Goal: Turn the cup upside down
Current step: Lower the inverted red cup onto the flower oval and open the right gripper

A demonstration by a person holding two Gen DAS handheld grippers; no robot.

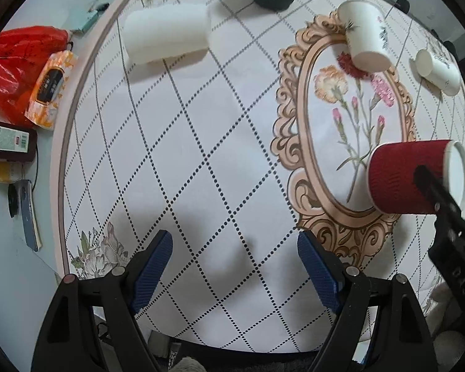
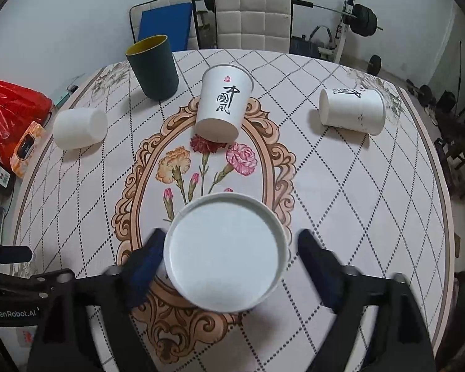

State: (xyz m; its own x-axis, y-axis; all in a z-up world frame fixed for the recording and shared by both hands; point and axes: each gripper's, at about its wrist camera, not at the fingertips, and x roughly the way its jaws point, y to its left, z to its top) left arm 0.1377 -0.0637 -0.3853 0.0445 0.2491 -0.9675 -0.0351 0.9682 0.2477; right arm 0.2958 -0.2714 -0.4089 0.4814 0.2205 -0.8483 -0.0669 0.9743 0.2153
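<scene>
Your surface carries the oval flower frame, and everything here is placed from that frame; the dark green cup stands upright beyond the frame's far left, mouth up; the plain white cup lies on its side well left of the frame; a lettered white cup sits tilted on the frame's far rim; another white cup lies on its side well right of the frame; the red ribbed cup is over the frame's near end, on its side between your right claw fingers, white end facing that camera; whether they press it, you cannot tell from here; your left claw hangs left of the frame, fingers apart, nothing between them.
</scene>
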